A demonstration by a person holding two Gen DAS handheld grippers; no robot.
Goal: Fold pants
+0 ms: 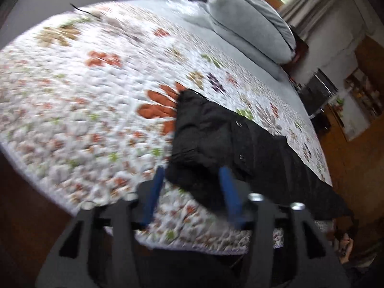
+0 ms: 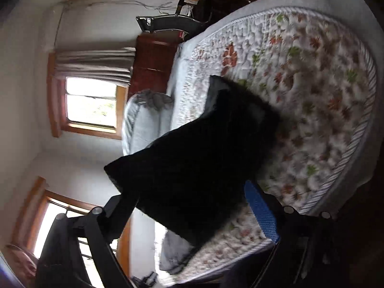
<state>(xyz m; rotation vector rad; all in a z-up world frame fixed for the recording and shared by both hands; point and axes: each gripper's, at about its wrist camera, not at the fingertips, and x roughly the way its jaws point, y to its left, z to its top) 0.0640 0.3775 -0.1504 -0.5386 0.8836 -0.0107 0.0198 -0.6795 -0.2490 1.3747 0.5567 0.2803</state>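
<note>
A pair of black pants (image 1: 216,132) lies on the flowered quilt (image 1: 84,84), near the bed's right edge, with snap buttons showing on the top layer. My left gripper (image 1: 192,170) hovers just over the pants' near end, its blue fingers (image 1: 153,192) apart and pressing on nothing. In the rolled right wrist view the pants (image 2: 192,144) fill the middle, one corner standing out against the wall. My right gripper (image 2: 184,192) stands wide open with the cloth between its jaws. Its blue pad (image 2: 261,211) is clear of the cloth. The other finger is partly hidden behind the fabric.
Grey pillows (image 1: 252,24) are stacked at the head of the bed, before a dark wooden headboard (image 2: 153,64). The wood floor (image 1: 348,156) lies past the bed's right edge, and dark furniture (image 1: 316,91) stands there. Windows (image 2: 91,103) with curtains are on the wall.
</note>
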